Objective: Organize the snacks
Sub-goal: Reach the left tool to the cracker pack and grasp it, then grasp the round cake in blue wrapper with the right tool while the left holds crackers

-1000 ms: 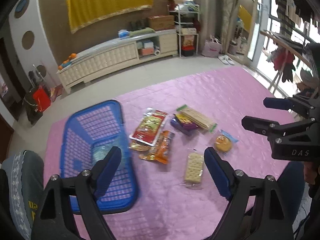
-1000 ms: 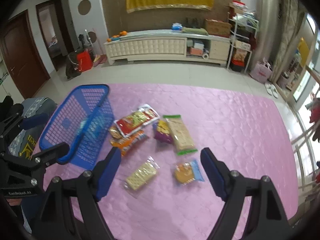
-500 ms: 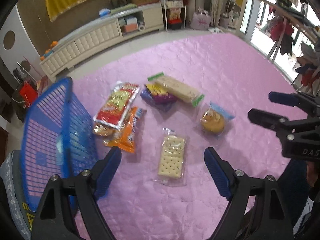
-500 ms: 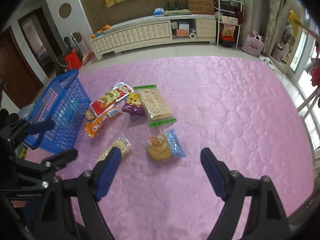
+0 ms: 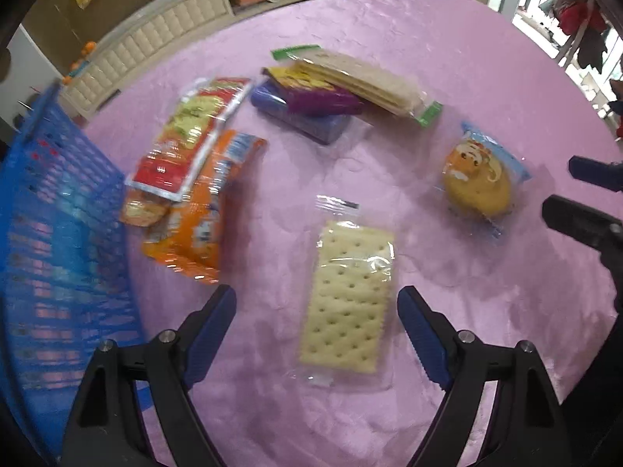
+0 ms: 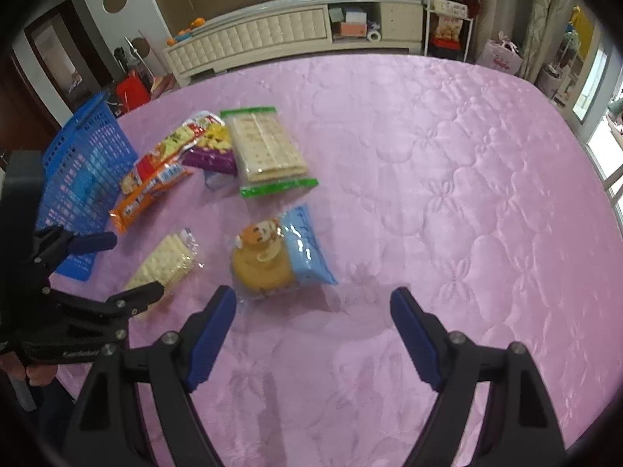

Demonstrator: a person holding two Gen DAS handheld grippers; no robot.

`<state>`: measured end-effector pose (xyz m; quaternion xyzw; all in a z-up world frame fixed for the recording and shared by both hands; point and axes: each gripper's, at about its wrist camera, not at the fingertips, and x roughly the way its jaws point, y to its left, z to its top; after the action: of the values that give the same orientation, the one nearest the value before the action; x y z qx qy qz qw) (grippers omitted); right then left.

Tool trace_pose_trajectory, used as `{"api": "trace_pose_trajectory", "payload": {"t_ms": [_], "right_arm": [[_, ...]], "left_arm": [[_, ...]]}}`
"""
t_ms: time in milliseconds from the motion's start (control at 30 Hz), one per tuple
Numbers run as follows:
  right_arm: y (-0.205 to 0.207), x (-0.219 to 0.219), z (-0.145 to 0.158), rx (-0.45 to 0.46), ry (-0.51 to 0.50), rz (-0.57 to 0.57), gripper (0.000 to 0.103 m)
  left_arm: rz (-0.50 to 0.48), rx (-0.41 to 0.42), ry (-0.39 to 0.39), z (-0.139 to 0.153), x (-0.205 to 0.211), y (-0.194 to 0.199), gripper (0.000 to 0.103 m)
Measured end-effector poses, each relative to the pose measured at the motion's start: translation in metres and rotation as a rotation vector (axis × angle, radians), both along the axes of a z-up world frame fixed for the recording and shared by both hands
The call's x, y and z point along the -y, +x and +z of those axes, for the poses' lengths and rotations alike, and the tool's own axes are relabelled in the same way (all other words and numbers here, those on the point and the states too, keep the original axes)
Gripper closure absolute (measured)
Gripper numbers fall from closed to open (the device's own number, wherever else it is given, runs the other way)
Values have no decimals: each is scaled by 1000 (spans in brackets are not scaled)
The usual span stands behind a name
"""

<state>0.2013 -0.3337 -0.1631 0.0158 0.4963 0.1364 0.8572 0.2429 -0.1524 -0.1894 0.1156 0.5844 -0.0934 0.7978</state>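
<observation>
A clear-wrapped cracker pack (image 5: 350, 295) lies on the pink quilted cover (image 5: 486, 58). My left gripper (image 5: 315, 295) hovers open over its near half, pads apart from it. A cartoon bun packet (image 6: 272, 257) lies just ahead of my open right gripper (image 6: 313, 295), left of its centre, untouched. Farther back sit a long cracker pack with green ends (image 6: 264, 148), a purple packet (image 6: 210, 155), a red and yellow packet (image 5: 187, 140) and an orange packet (image 5: 202, 218). A blue mesh basket (image 5: 50, 233) stands at the left.
The pink cover (image 6: 467, 194) stretches bare to the right of the snacks. Beyond it are a white low cabinet (image 6: 272, 35), a metal shelf rack (image 6: 447, 7) and a red bag (image 6: 132, 89) on the floor. A hand (image 6: 35, 373) grips the left tool.
Both grippers have come down toward the cover and tipped further downward. The snacks now loom larger, and the cracker pack sits between the left fingers in view. Neither jaw width changed.
</observation>
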Motion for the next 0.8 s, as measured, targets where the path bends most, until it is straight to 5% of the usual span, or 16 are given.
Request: {"api": "trace_pose_trajectory", "payload": {"t_ms": [133, 200, 300, 800], "right_arm": [[5, 4, -7, -30, 8, -8, 18], [6, 5, -7, -39, 8, -14, 18], [7, 6, -8, -48, 11, -20, 18], [12, -17, 9, -7, -39, 92, 17]], "left_arm": [[-7, -28, -10, -12, 0, 4, 25], [-7, -39, -79, -12, -3, 5, 40], [-31, -26, -76, -9, -2, 1, 61], [36, 84, -124, 35, -15, -34, 62]]}}
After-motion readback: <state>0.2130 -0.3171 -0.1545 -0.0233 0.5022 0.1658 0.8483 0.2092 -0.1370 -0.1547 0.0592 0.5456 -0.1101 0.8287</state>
